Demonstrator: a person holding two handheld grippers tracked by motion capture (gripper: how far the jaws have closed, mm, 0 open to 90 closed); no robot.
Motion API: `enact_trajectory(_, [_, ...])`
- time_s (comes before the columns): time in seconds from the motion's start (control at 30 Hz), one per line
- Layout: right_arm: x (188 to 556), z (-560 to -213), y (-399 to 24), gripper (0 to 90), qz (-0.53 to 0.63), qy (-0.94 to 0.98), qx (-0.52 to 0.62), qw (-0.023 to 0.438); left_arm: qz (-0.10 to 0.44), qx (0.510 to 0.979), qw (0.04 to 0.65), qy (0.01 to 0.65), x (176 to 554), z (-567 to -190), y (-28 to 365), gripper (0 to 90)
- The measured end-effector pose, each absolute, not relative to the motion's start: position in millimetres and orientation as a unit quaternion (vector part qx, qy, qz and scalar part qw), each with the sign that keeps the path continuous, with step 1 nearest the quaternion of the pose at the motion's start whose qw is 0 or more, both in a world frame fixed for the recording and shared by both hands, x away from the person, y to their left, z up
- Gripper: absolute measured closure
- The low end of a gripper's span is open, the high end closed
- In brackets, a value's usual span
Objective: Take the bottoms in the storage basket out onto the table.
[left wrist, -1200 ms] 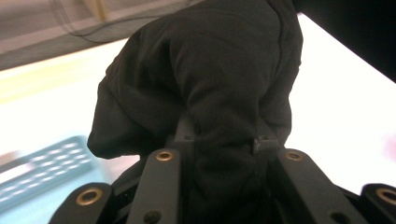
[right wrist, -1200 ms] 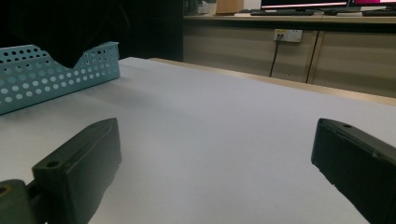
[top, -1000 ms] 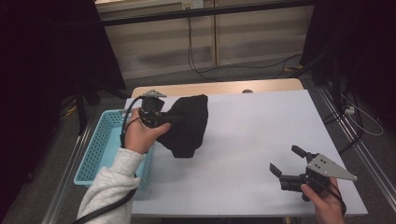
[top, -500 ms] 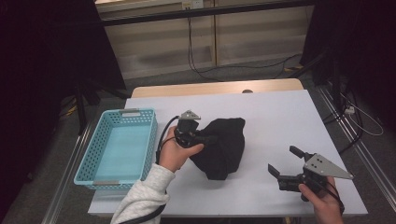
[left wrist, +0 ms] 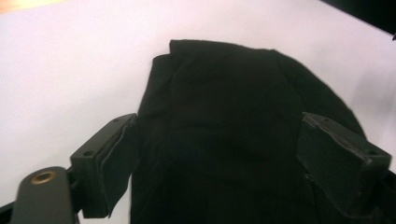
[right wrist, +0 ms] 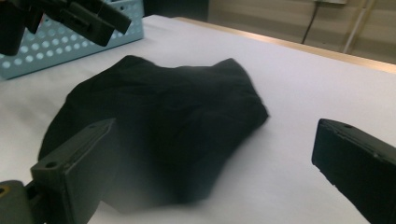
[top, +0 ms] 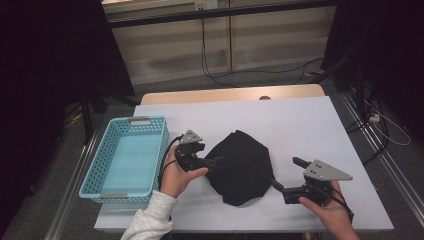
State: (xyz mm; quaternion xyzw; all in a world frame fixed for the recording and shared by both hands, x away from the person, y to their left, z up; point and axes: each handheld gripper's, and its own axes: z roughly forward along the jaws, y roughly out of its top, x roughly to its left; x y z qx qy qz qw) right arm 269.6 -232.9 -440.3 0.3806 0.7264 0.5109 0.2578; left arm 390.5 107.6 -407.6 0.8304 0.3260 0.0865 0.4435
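Black cloth [top: 242,167] heaped mid-counter [top: 300,125] beside the blue basket [top: 125,155], straddled by left tongs [top: 216,161] just opening, right tongs [top: 286,175] agape nearby; likely to snag and drag if lifted carelessly.

The high view looks forward and down from above the person's side of the white table [top: 320,125], far enough back to take in the whole top and the floor beyond. The black cloth [top: 242,165] lies near the table's middle and serves as the landmark.

The left gripper view sits very close to the cloth [left wrist: 243,121], looking along its own two jaws across the fabric toward bare table past it.

The right gripper view sits low, a little farther from the cloth [right wrist: 159,121], facing it from the opposite side, with the blue basket [right wrist: 56,51] behind.

All three views share the cloth and the table surface around it.
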Motion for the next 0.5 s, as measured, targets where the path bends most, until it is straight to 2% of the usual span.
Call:
enact_trajectory(0.27, [276, -444, -205, 8.0, 0.49, 0.76, 0.355, 0.236, 0.082, 0.831, 0.436, 0.335, 388, -420, 114, 12.0])
enact_trajectory(0.47, [286, -448, -183, 25.6, 0.49, 0.78, 0.334, 0.199, 0.089, 0.829, 0.434, 0.341, 386, -425, 121, 10.4])
enact_trajectory(0.5, [286, -448, -183, 25.6, 0.49, 0.78, 0.334, 0.199, 0.089, 0.829, 0.434, 0.341, 386, -425, 121, 10.4])
